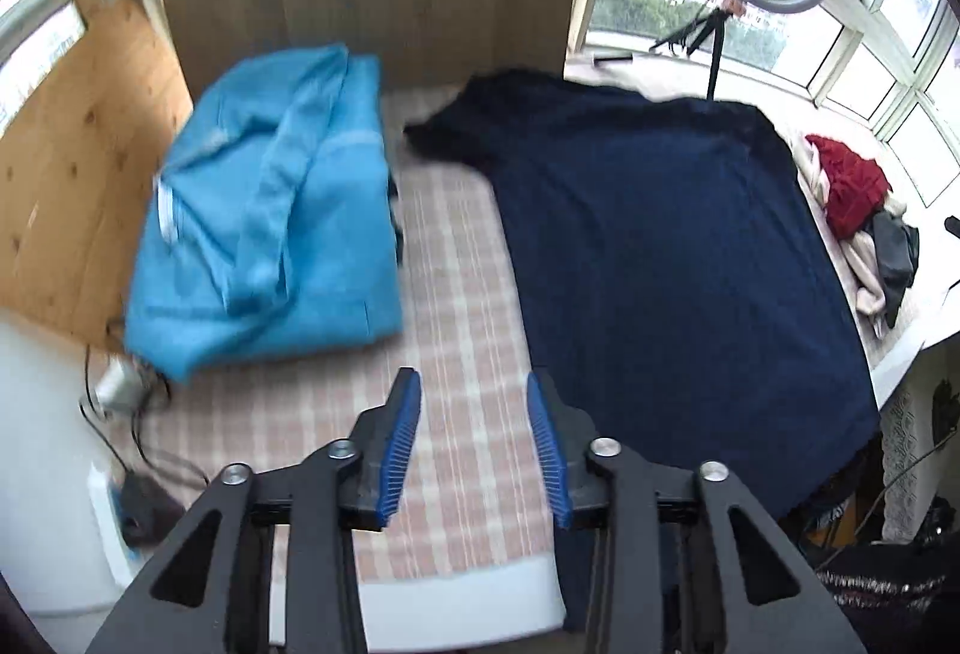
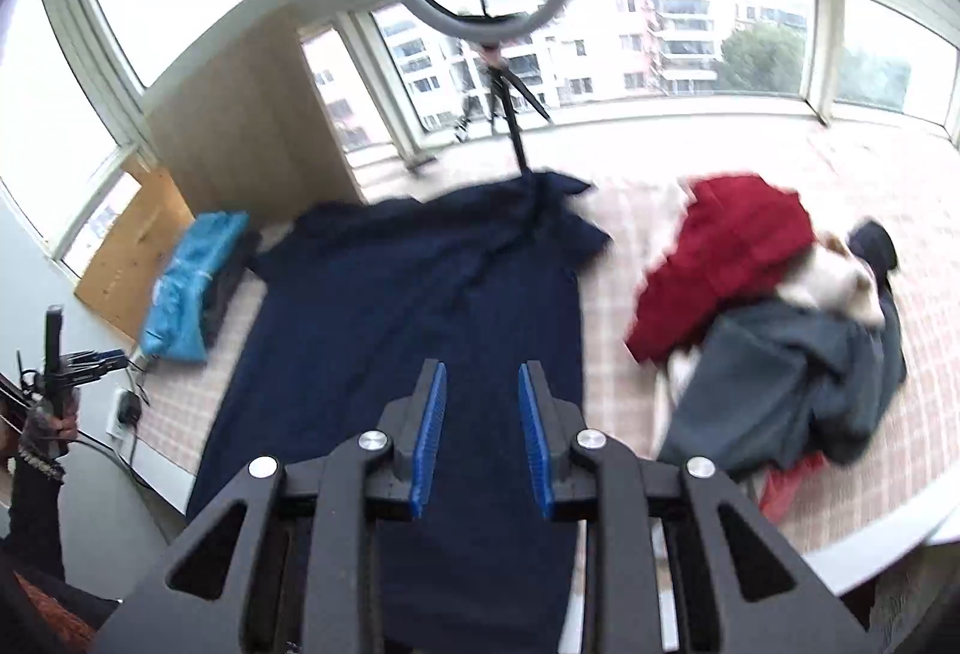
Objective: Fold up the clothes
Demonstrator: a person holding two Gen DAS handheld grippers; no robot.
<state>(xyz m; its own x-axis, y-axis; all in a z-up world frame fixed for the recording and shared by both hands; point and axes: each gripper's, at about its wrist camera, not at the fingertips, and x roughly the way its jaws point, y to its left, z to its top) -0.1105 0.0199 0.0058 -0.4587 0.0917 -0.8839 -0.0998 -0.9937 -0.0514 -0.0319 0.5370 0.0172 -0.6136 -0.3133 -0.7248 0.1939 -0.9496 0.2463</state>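
Navy shirt (image 1: 660, 246) spread flat on checked bedsheet (image 1: 456, 294); left gripper (image 1: 474, 414) and right gripper (image 2: 480, 402) above it, jaws spread, empty.

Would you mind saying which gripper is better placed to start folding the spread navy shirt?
Probably the right gripper: open, above the navy shirt. The left gripper hovers beside it.

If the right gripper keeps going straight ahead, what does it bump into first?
Most likely the dark blue shirt spread flat on the bed. The open right gripper points right at it, though how far off is hard to tell.
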